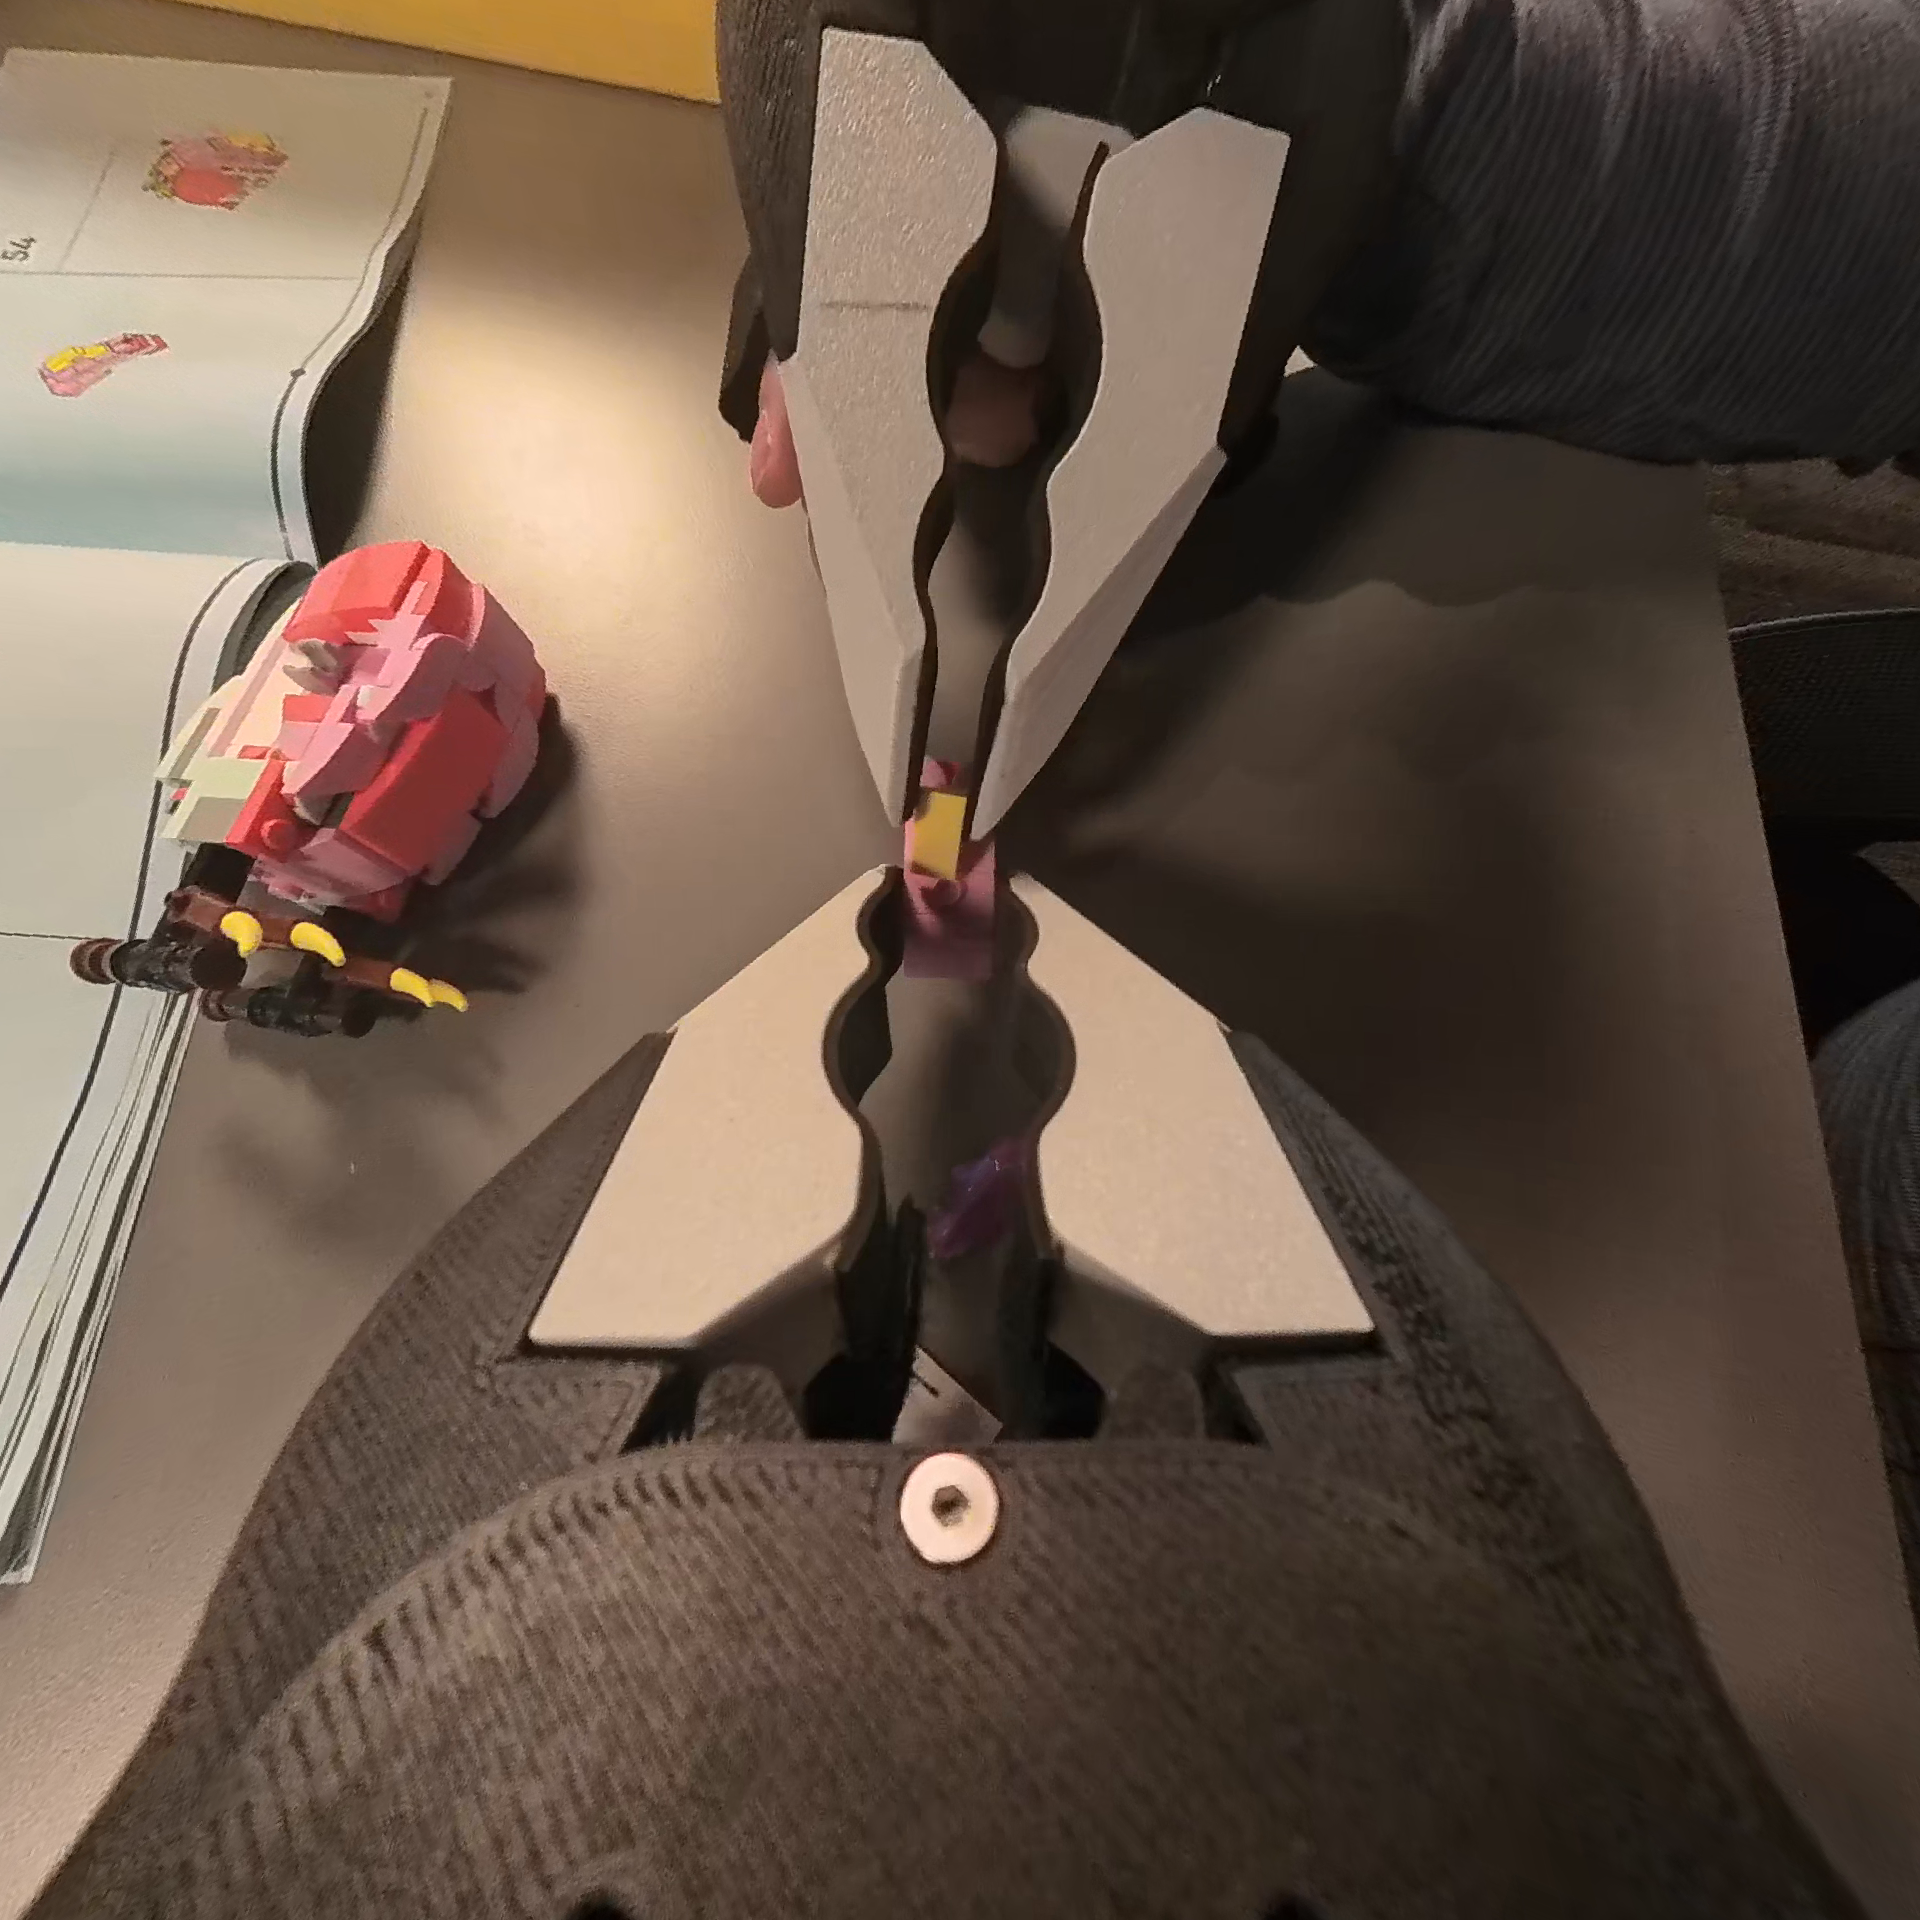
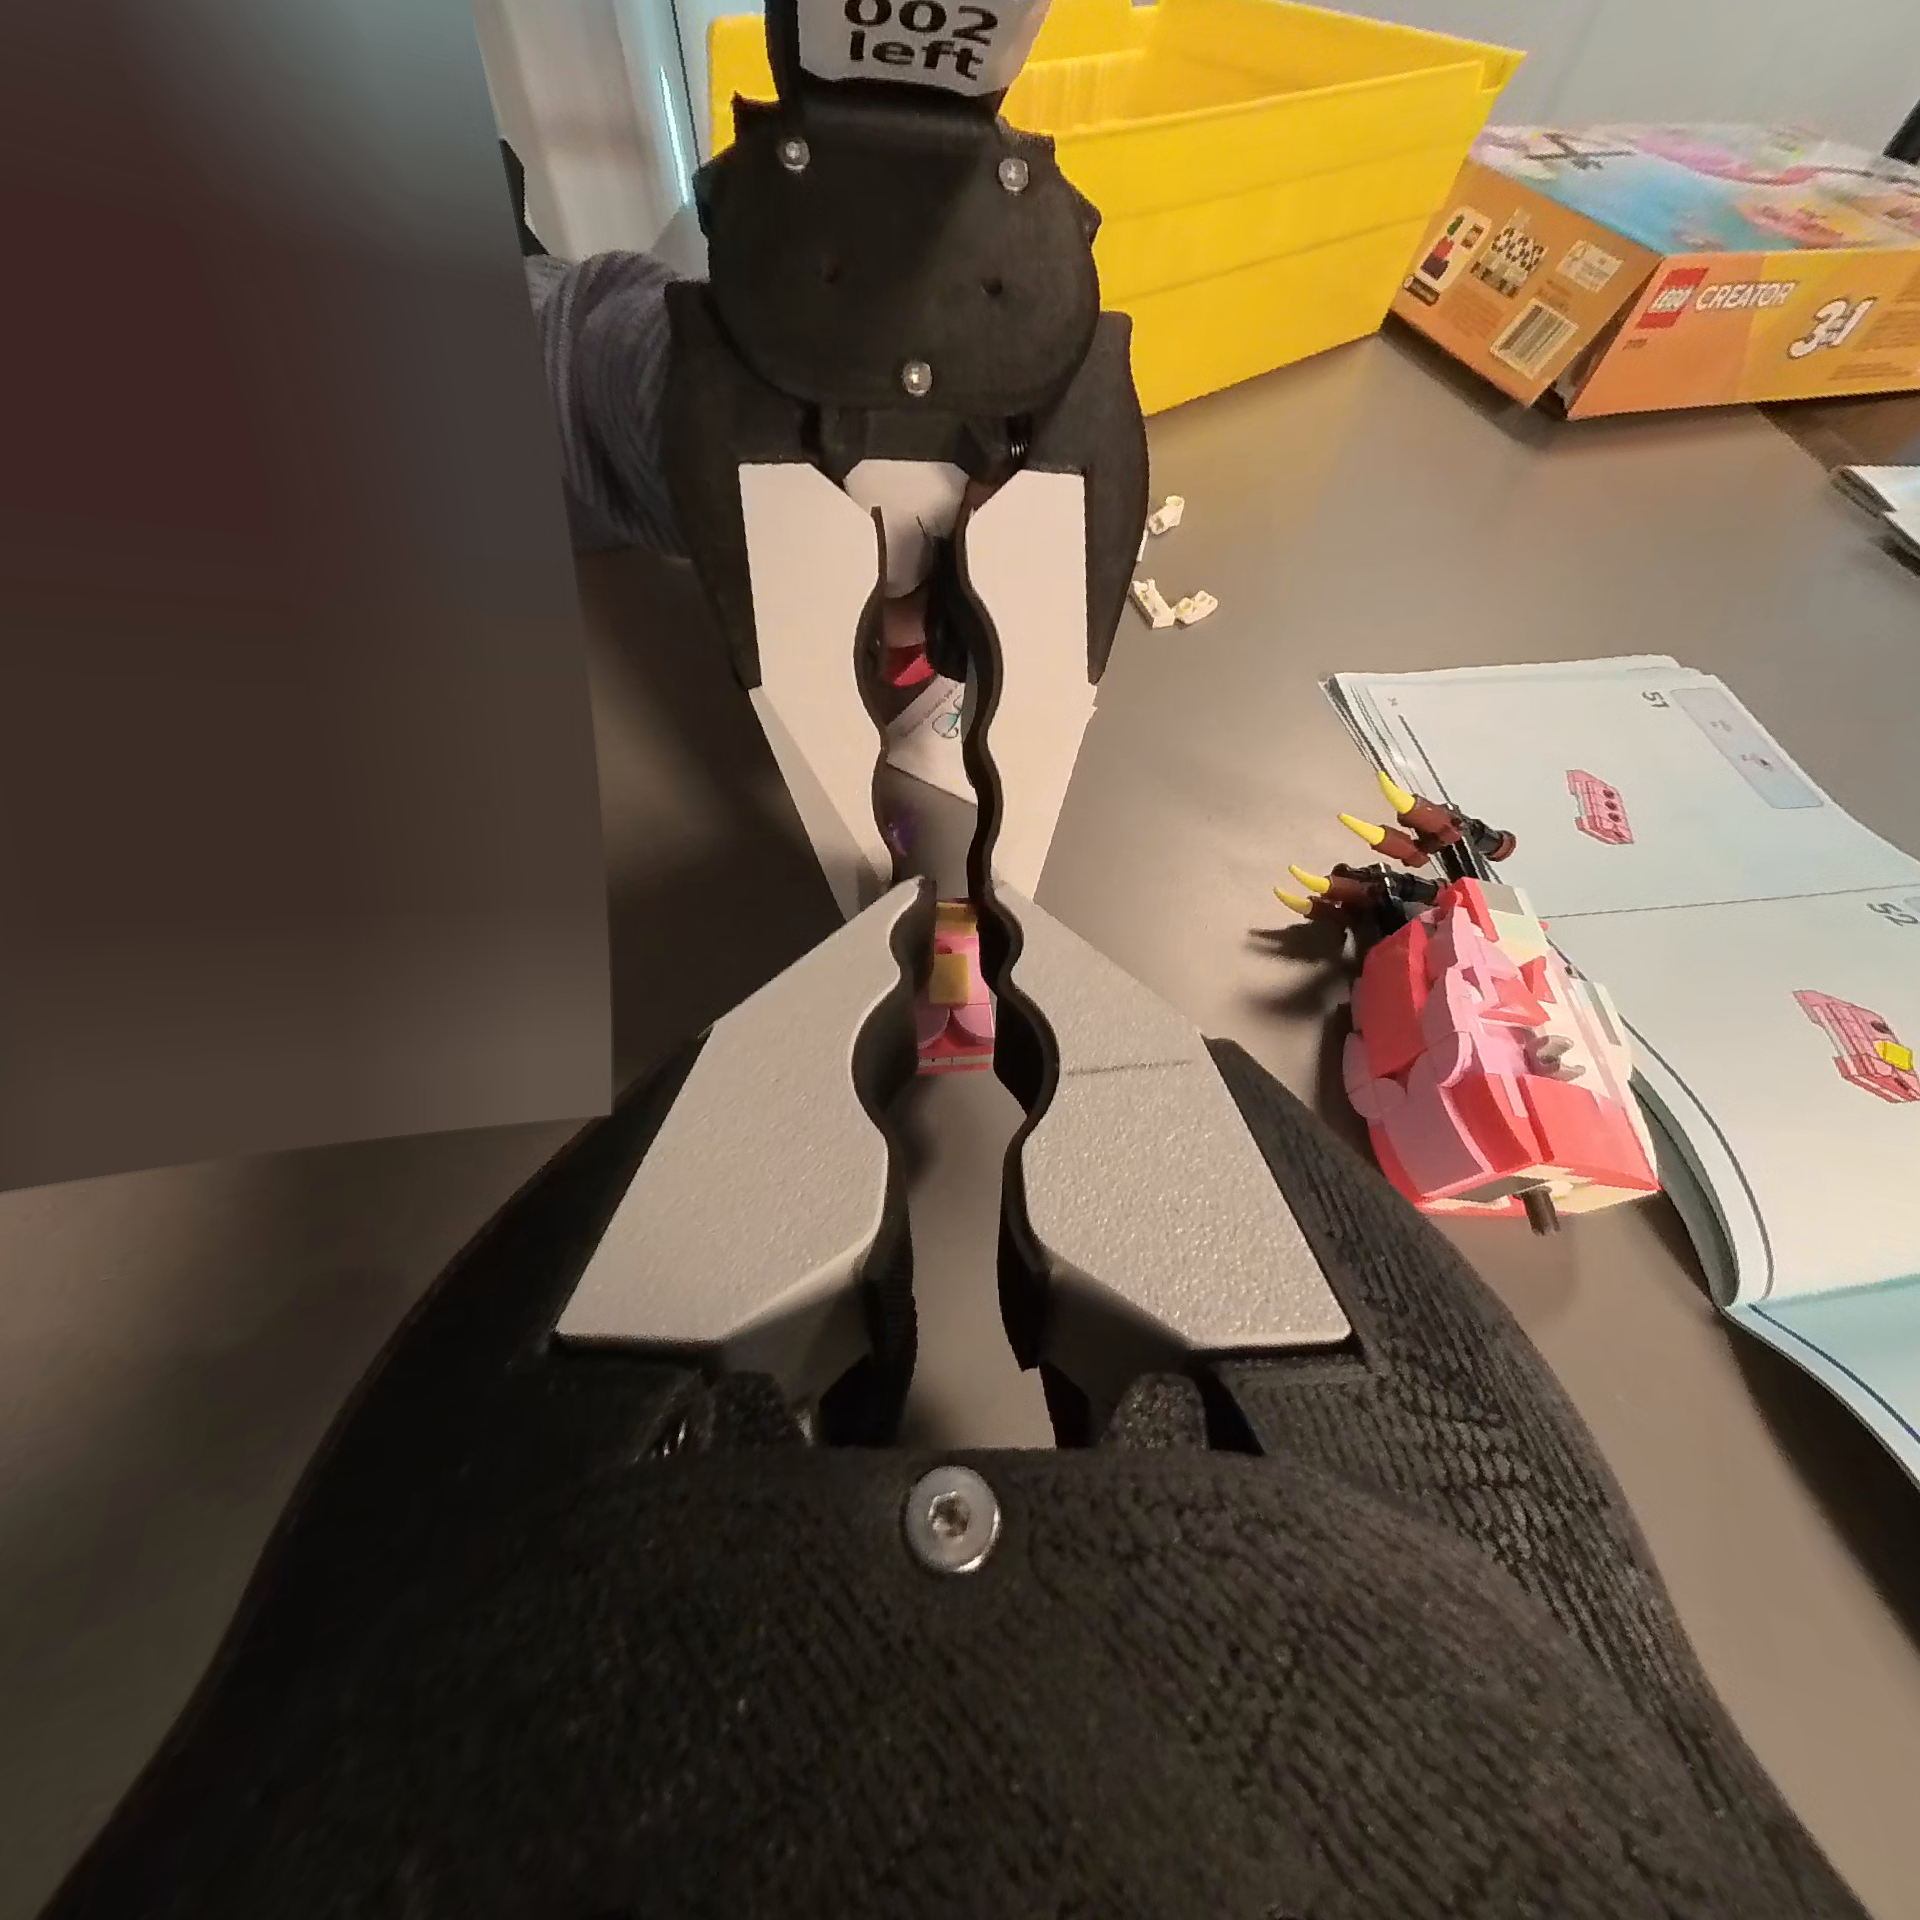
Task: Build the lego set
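Pink and only a few studs long, a small brick piece [image 1: 951, 925] with a yellow tile [image 1: 938, 826] on top hangs just above the grey table [image 1: 623, 468] at the centre of the left wrist view, pinched from both ends. The left gripper [image 1: 940, 883], rising from the bottom of that frame, has its jaws narrowly parted and closed on the lower pink end. The right gripper [image 1: 940, 816], coming down from the top, has its jaws nearly together about the end with the yellow tile, though how firmly its pads press there is hard to tell. To the left of centre a larger red and pink brick model [image 1: 384, 727] lies on its side, already well built up, its dark legs ending in yellow claws [image 1: 312, 940]. It rests partly on an open instruction booklet [image 1: 156, 260], whose pages show pictured build steps and page numbers. In the right wrist view a yellow bin [image 2: 1299, 156] stands at the top and an opened cardboard box [image 2: 1662, 312] with printed brand graphics in the upper right, while a few loose white pieces [image 2: 1174, 603] lie right of centre. A printed label sits on the left gripper's body, at the top of that frame.
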The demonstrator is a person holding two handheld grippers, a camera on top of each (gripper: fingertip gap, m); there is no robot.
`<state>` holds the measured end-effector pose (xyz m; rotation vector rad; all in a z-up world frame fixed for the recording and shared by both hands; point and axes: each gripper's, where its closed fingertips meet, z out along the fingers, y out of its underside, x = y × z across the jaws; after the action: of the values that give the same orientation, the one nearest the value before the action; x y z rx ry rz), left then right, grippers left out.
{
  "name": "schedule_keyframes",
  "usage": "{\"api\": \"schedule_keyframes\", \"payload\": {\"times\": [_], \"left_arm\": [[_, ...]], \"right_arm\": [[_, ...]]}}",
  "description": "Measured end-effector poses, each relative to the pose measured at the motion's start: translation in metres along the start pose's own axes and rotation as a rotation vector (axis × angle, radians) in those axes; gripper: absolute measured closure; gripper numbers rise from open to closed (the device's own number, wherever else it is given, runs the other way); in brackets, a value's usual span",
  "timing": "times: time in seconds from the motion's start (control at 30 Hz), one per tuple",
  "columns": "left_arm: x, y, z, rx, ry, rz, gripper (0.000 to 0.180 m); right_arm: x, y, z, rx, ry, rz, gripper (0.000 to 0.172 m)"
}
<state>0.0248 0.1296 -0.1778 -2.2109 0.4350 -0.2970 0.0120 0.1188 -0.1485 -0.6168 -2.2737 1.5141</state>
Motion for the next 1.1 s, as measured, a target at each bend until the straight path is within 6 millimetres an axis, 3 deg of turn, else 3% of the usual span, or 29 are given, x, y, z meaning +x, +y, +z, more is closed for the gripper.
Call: {"api": "schedule_keyframes", "payload": {"times": [0.17, 1.1], "left_arm": [[0.001, -0.001, 0.000, 0.003, 0.004, -0.002, 0.164], [0.002, -0.008, -0.005, 0.050, 0.030, -0.028, 0.164]], "right_arm": [[-0.002, -0.006, 0.001, 0.044, -0.023, 0.031, 0.165], [-0.002, 0.004, -0.002, -0.016, -0.025, 0.017, 0.162]]}}
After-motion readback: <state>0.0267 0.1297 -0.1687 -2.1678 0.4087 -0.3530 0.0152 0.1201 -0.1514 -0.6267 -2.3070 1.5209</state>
